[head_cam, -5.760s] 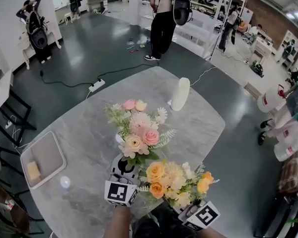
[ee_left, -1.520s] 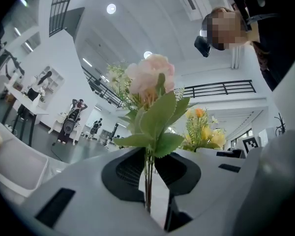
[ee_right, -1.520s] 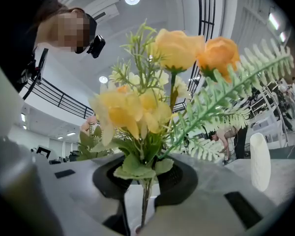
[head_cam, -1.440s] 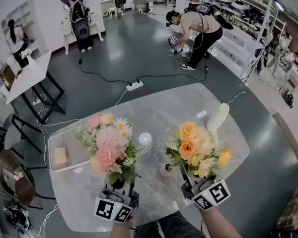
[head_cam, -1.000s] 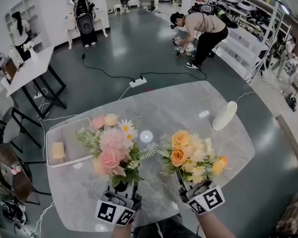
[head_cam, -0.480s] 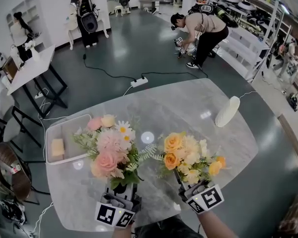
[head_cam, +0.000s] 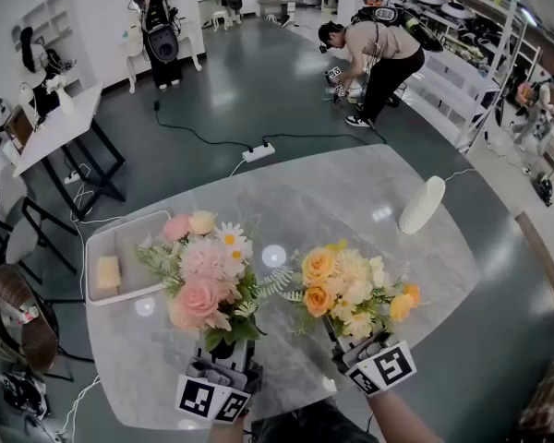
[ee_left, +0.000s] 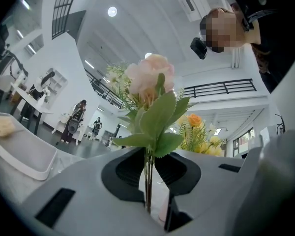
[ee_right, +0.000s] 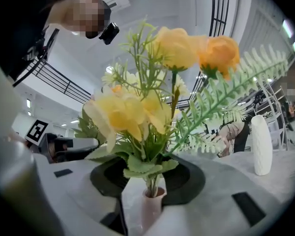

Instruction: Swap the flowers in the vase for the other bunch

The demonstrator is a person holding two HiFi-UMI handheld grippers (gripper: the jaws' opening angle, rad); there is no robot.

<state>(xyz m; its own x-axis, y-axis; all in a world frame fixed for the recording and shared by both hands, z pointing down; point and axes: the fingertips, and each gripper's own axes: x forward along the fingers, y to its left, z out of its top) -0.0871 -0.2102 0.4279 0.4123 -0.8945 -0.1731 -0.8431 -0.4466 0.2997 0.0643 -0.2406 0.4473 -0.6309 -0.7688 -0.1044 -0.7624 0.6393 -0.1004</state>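
Since a second or so back, the yellow bunch (head_cam: pixel 346 289) has come over from beside the small pink vase (ee_right: pixel 151 205) and now stands with its stems down in it. On the right gripper (head_cam: pixel 351 344) the jaws have just been opening. They sit part-way apart on either side of the vase neck and are not pressing on the stems. The left gripper (head_cam: pixel 223 353) is closed narrow on the thin green stems of the pink bunch (head_cam: pixel 203 280), holding it upright over the grey table (head_cam: pixel 332 192), just left of the yellow one. Off to the left, a white tray (head_cam: pixel 129 243) holds a yellow sponge (head_cam: pixel 108 272). A tall white vase (head_cam: pixel 422 205) stands well apart on the right.
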